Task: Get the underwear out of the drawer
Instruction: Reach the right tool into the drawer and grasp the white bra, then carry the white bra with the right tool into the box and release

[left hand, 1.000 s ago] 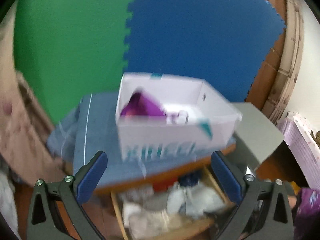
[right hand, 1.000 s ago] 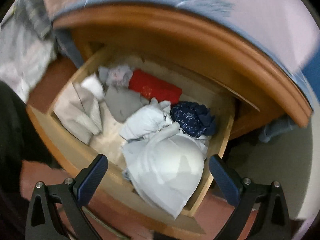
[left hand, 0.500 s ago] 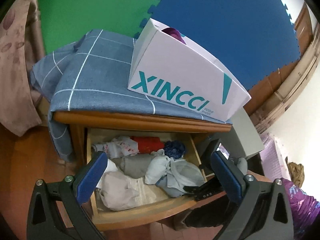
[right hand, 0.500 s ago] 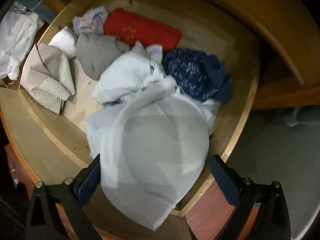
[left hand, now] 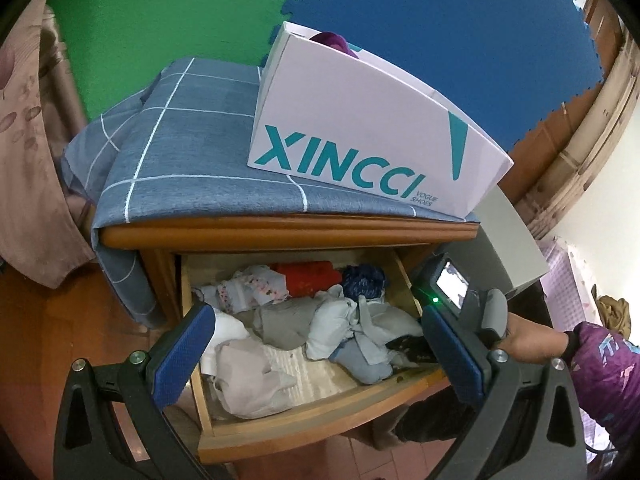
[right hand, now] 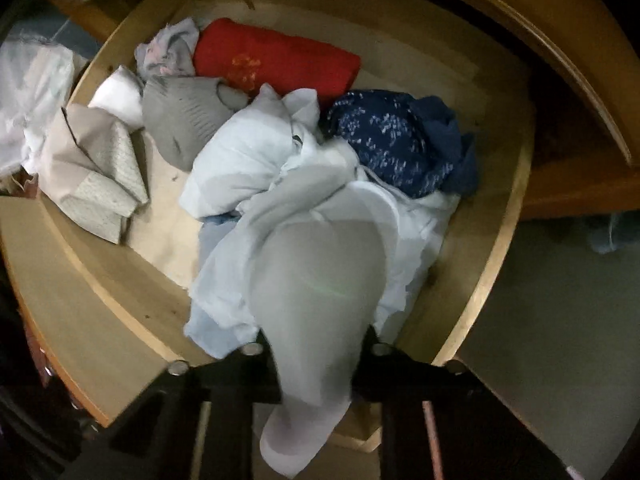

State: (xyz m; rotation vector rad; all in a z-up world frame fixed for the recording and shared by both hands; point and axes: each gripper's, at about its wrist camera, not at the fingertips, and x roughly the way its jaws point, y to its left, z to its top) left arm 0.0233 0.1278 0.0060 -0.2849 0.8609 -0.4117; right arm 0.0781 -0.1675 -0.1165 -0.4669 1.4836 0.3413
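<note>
The wooden drawer [left hand: 320,412] [right hand: 80,280] stands pulled out, with several crumpled pieces of underwear in it. My right gripper [right hand: 316,344] [left hand: 408,348] points straight down at the drawer's front right and is shut on a pale blue-white garment [right hand: 316,272] [left hand: 360,344], whose cloth bunches up between the fingers and hides their tips. Behind it lie a folded red piece [right hand: 276,64], a navy speckled piece [right hand: 400,140], a grey piece [right hand: 180,116] and a beige one [right hand: 96,168]. My left gripper [left hand: 316,316] hangs open above the drawer's front, holding nothing.
A white shoe box [left hand: 360,128] sits on a blue checked cloth [left hand: 192,148] covering the nightstand top. A grey box [left hand: 508,240] stands at its right. A person's hand [left hand: 528,336] holds the right gripper. A brownish curtain [left hand: 28,160] hangs at the left.
The right gripper came down over the drawer and its jaws closed on the pale garment. The left gripper sank and tilted until the open drawer came into view.
</note>
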